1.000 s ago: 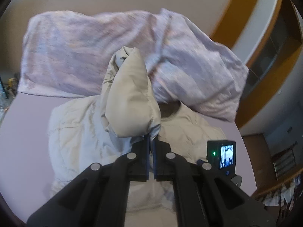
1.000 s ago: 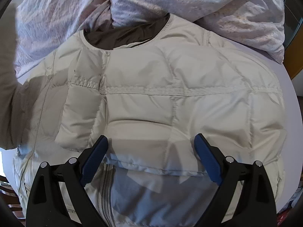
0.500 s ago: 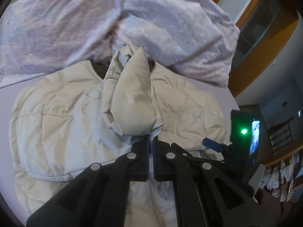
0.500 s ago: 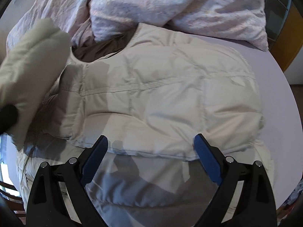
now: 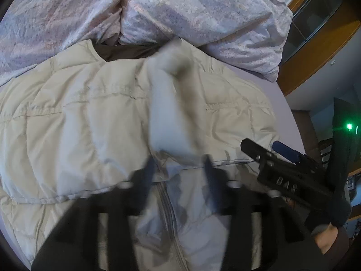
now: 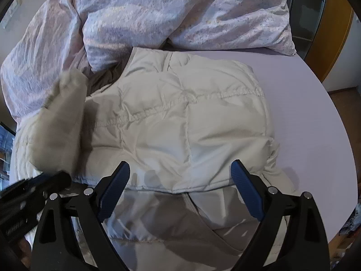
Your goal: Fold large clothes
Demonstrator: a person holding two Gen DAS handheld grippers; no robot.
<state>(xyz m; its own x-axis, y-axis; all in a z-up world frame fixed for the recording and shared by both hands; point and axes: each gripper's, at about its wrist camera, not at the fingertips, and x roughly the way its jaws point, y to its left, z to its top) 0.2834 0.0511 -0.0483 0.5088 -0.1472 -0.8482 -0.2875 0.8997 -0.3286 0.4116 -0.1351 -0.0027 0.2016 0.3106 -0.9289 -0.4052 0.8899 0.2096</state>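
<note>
left gripper (image 5: pixel 179 169) jaws just been opening, blurred, sleeve (image 5: pixel 168 113) loose just ahead of them, not pinched; right gripper (image 6: pixel 180 180) spread wide, nothing held, hovering over cream puffer jacket (image 6: pixel 180 122) lying folded on lilac bed sheet (image 6: pixel 315 124); crumpled duvet (image 6: pixel 169 11) beyond, touching the collar
</note>
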